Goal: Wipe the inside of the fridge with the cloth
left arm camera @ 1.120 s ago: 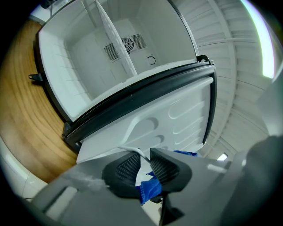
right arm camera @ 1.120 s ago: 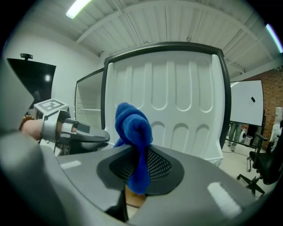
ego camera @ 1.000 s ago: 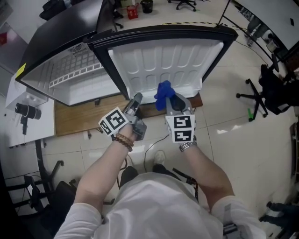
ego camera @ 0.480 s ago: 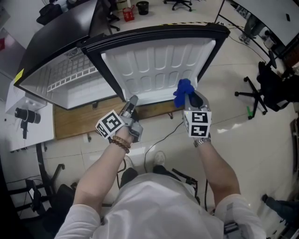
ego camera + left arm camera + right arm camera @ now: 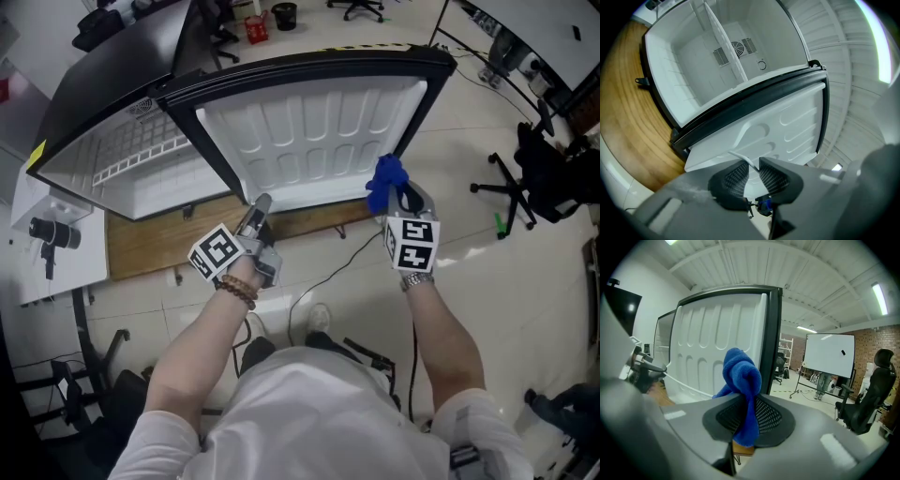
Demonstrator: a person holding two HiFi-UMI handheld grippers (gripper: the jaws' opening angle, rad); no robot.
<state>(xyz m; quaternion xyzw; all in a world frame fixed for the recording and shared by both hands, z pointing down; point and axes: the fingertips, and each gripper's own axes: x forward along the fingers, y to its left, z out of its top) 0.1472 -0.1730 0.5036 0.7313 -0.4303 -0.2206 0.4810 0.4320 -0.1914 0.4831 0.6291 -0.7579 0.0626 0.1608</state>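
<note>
The fridge stands open, its white inside (image 5: 141, 159) (image 5: 717, 70) to the left of the swung-out door (image 5: 309, 131) (image 5: 787, 126) (image 5: 708, 343). My right gripper (image 5: 401, 195) (image 5: 747, 416) is shut on a bunched blue cloth (image 5: 384, 178) (image 5: 743, 376), held just off the door's lower right corner, beside its black edge. My left gripper (image 5: 255, 211) (image 5: 753, 174) sits at the door's lower left corner near the hinge. A thin white lip of the door's edge runs between its narrowly spaced pads (image 5: 773, 178).
The fridge rests on a wooden board (image 5: 141, 234). A cable (image 5: 319, 281) trails over the tiled floor below the door. A black office chair (image 5: 534, 178) stands at the right, a whiteboard (image 5: 829, 355) beyond it, and a white table (image 5: 47, 225) at the left.
My right gripper has carried the blue cloth to the right along the door's lower edge, from its middle to its outer corner. The left gripper has stayed at the door's hinge-side corner.
</note>
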